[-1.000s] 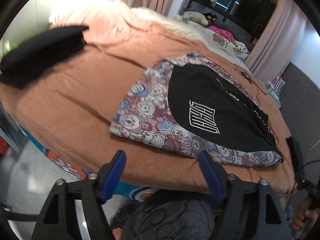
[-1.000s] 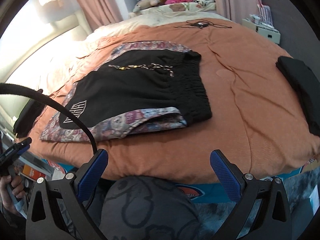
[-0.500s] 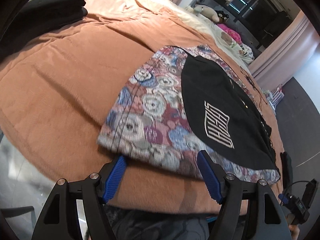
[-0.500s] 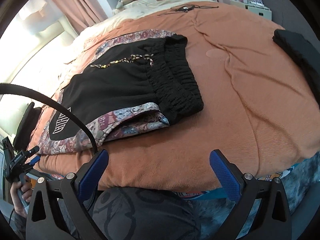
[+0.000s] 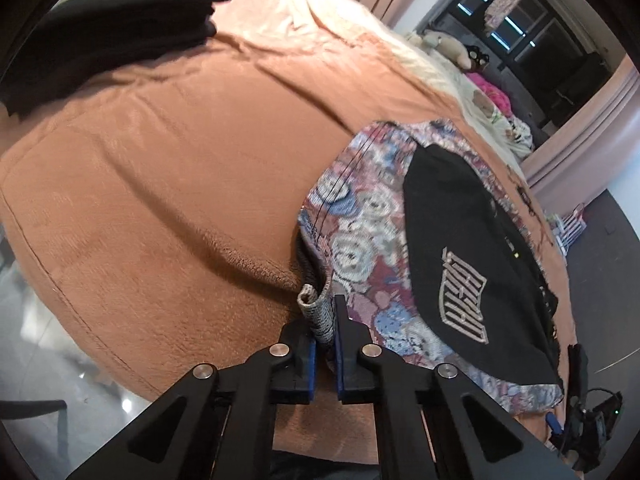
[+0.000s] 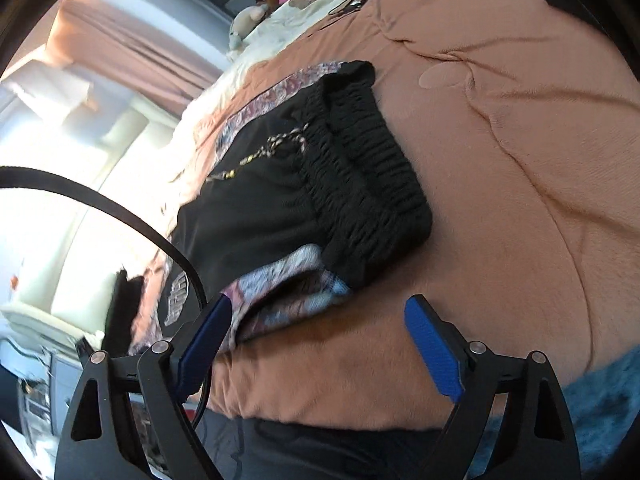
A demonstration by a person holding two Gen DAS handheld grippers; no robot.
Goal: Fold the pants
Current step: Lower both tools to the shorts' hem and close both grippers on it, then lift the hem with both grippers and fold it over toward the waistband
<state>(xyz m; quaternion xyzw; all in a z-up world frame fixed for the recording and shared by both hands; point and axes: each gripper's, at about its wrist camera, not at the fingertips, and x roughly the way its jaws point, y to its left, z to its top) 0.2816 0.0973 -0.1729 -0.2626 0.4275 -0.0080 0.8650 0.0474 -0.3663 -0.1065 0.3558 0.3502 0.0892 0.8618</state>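
Left wrist view: your left gripper [image 5: 323, 332], wide open and short of the bed half a second ago, has now clamped its blue pads nearly shut on the near hem corner of the floral-patterned woven pants [image 5: 372, 240], a rolled fold of cloth standing up between the jaws. That pinch suggests the first fold is about to begin from the leg end. The pants lie flat on the orange-brown plush blanket [image 5: 160, 168] covering the bed, near its front edge, with a pair of black shorts bearing a white block logo [image 5: 464, 264] spread on top of them. Right wrist view: your right gripper [image 6: 316, 344] has closed in on the same edge but holds nothing, its fingers spread wide, the left one touching or just above the patterned fold beside the shorts' black ribbed waistband [image 6: 372, 184]. The garment's long axis runs along the bed's front edge, hem toward your left hand, waistband end toward your right. A folded black garment [image 5: 104, 36] sits well apart at the far left corner.
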